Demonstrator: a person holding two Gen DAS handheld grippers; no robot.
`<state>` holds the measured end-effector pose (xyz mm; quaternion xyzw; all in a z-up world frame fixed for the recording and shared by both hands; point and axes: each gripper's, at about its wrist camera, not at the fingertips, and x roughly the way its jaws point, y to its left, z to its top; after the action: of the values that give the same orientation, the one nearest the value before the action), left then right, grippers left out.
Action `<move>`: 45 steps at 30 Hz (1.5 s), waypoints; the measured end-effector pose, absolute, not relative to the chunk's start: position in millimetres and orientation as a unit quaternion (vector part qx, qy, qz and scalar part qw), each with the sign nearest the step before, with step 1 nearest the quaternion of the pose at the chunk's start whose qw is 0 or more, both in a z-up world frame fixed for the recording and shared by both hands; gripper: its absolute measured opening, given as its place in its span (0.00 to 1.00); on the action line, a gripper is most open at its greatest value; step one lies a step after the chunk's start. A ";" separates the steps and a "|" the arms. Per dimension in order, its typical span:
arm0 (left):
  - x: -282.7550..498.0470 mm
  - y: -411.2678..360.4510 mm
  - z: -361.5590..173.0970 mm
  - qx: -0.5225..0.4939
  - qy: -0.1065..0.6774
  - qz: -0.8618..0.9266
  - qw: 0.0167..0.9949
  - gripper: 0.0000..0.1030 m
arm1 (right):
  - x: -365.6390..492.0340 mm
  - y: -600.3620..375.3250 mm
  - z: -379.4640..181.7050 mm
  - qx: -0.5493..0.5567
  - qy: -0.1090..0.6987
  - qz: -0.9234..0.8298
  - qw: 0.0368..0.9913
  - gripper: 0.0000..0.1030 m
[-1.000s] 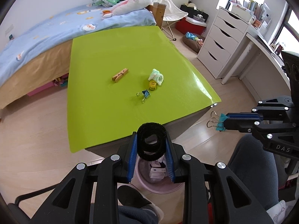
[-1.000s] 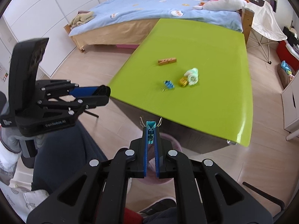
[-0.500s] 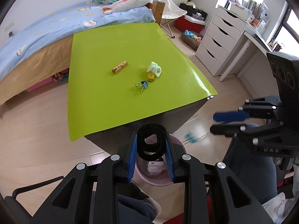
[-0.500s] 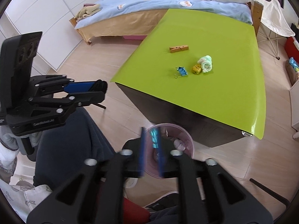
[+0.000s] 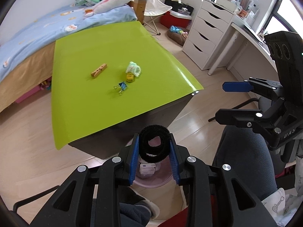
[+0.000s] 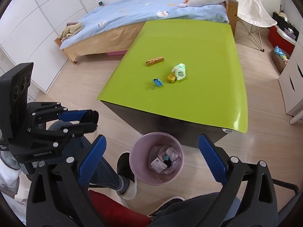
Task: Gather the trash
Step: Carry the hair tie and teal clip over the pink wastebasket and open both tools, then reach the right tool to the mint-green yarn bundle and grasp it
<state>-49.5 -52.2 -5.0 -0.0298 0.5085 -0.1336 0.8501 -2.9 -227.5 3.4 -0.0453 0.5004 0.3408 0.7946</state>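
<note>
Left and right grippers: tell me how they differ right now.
The left gripper is shut on a black velcro roll; the right gripper is wide open and holds nothing. In its own view, the right one looks down into the pink bin, while the left one's roll hides most of the bin. Both have black frames with blue finger pads.

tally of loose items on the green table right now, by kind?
Wooden clothespin: 1
Blue binder clip: 1
Yellow roll, looks like tape: 1
Pale green wad, paper or cloth, touching the yellow roll: 1
Total on the green table: 4
Not counted: the black velcro roll held in the left gripper.
</note>
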 end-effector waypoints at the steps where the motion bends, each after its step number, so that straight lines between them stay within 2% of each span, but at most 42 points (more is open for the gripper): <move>1: -49.0 -53.4 -5.6 -0.030 0.510 -0.136 0.849 0.34 | -2.7 -229.5 3.9 -0.043 0.500 0.340 0.795 0.94; 4: -48.0 -53.9 -8.4 -0.036 0.512 -0.136 0.848 0.50 | -2.9 -234.1 3.7 -0.039 0.501 0.337 0.797 0.95; 6: -47.9 -52.8 -9.5 -0.040 0.512 -0.134 0.847 0.66 | -3.1 -236.6 3.7 -0.036 0.502 0.335 0.797 0.96; 7: -48.0 -51.7 -9.3 -0.045 0.510 -0.133 0.849 0.78 | -3.3 -236.8 3.2 -0.035 0.502 0.336 0.797 0.96; 12: -46.5 -46.7 -9.1 -0.053 0.509 -0.121 0.851 0.91 | -3.3 -237.2 2.5 -0.030 0.502 0.338 0.796 0.97; 32: -36.3 -18.2 -10.1 -0.071 0.505 -0.081 0.856 0.93 | 10.5 -224.2 3.5 -0.026 0.505 0.343 0.791 0.97; 45: -19.9 -1.8 -7.5 -0.076 0.493 -0.067 0.864 0.93 | 80.3 -188.5 -1.6 -0.033 0.518 0.339 0.785 0.97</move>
<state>-19.9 -1.8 -7.5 -0.0764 0.4933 -0.0675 0.8639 80.3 -188.5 -1.6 -0.0328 0.5175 0.3393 0.7848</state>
